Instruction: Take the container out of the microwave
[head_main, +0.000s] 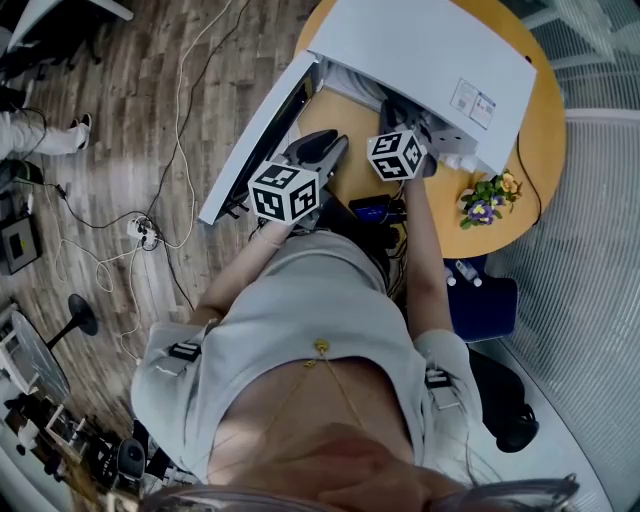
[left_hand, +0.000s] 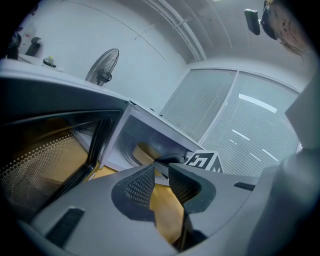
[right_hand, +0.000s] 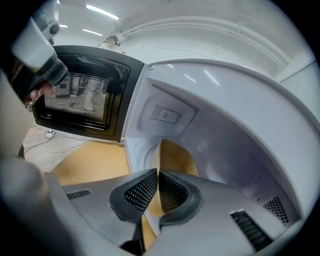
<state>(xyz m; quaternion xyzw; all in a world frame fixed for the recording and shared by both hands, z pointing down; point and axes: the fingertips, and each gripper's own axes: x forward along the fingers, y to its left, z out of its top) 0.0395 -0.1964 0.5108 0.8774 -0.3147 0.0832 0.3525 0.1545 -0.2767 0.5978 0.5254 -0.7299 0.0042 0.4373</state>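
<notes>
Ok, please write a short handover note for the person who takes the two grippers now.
Left gripper: jaws slightly apart, empty, beside the open door of the white box-shaped microwave.
Right gripper: inside the cavity, shut on the rim of the tan thin-walled container.
Done: door open, container gripped.
Left: draw the container out of the cavity.

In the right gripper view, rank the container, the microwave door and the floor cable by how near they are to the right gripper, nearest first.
1. container, at the right gripper's tips, inside the microwave
2. microwave door, swung open at left
3. floor cable, beyond the door, far left
</notes>
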